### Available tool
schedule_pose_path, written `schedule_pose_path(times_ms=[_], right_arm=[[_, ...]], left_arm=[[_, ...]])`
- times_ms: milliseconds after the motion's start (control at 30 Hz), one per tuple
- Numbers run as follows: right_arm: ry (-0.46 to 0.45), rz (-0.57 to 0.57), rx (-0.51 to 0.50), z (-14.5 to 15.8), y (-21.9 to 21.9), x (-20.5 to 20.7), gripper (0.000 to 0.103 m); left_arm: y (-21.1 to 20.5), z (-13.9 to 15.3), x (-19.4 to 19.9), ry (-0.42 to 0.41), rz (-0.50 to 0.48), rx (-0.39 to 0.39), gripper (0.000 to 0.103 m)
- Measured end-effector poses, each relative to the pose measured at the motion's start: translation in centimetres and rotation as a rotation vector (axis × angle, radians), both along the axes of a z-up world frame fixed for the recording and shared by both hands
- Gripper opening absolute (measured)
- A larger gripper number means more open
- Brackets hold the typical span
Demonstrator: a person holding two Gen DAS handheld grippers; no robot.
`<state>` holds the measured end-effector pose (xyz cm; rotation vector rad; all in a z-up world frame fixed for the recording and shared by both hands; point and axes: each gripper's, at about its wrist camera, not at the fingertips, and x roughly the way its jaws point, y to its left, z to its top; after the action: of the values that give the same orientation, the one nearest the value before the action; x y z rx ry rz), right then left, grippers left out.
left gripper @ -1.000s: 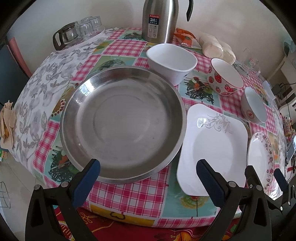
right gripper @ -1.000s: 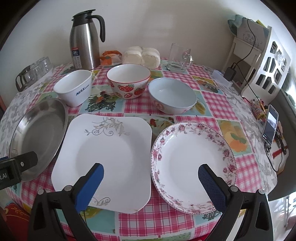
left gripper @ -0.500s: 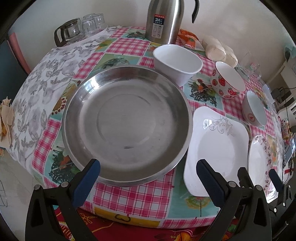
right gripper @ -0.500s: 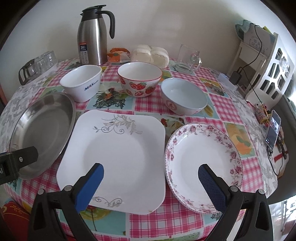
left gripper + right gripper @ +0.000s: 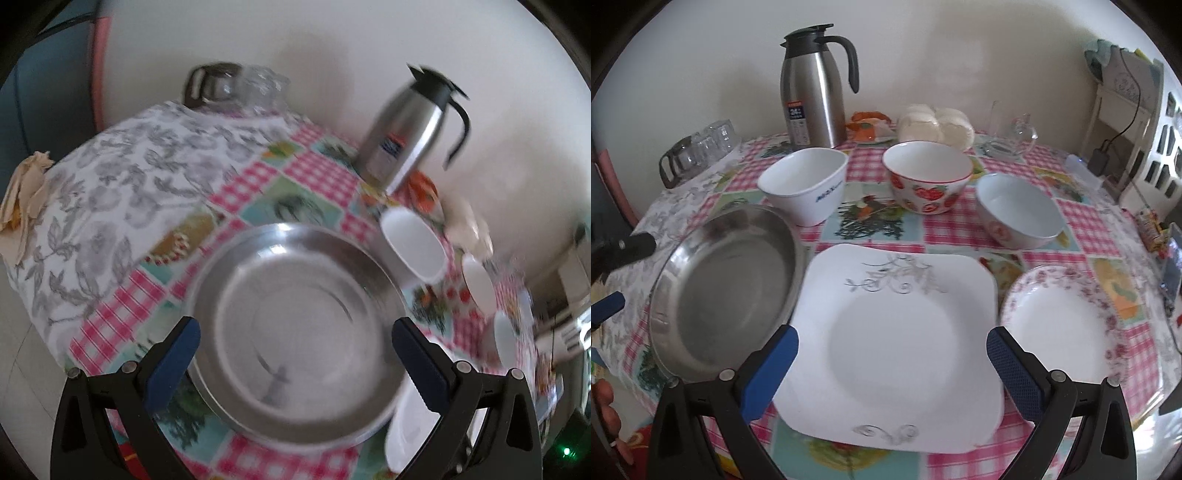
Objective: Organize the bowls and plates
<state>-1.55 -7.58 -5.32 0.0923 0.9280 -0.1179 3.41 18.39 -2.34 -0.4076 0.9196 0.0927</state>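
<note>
From the left wrist, the left gripper (image 5: 295, 354) is hanging spread wide over the steel plate (image 5: 295, 332) lying on the checked tablecloth (image 5: 317, 173) by a cream wall (image 5: 332, 55). From the right wrist, the right gripper (image 5: 892, 360) is gaping empty above the square white plate (image 5: 897, 343), bowls (image 5: 927, 181) sitting behind it.

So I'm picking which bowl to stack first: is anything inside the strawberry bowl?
The strawberry bowl shows only a bare white inner wall. Its bottom is hidden behind the near rim, so I cannot tell if anything lies there.
</note>
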Motion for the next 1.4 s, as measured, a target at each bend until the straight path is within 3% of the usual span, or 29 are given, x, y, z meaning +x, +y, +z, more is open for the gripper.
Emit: schedule_pose_path(times_ms=[300,667,800,933,1000,1133,1233,1400], right_arm=[[-0.007,0.091,-0.003,-1.2,3.1,2.3,0.103],[-0.040,0.153,-0.034,-1.8,5.1,6.3,0.101],[-0.042,0.201,-0.038,-2.0,6.2,7.7,0.088],[-0.016,0.228,-0.019,-2.9,6.8,9.2,0.074],[-0.011,0.227,-0.014,-3.1,6.9,9.8,0.066],[0.001,0.234,0.004,-3.5,6.9,11.1,0.048],[0.015,0.237,0.015,-4.0,6.7,12.0,0.039],[0.040,0.250,0.066,-4.9,6.5,12.5,0.030]], left_arm=[[3.3,-3.2,1.5,0.197,0.056,0.005,0.103],[4.4,-6.0,2.0,0.303,0.101,-0.008,0.103],[4.6,-6.6,2.3,0.319,0.110,-0.009,0.097],[5.0,-7.5,2.7,0.345,0.119,-0.019,0.080],[5.2,-7.7,2.8,0.352,0.125,-0.015,0.078],[5.4,-7.8,3.1,0.348,0.135,0.017,0.075],[5.2,-7.8,3.6,0.346,0.128,0.051,0.066],[4.6,-8.2,4.8,0.347,0.117,0.134,0.065]])
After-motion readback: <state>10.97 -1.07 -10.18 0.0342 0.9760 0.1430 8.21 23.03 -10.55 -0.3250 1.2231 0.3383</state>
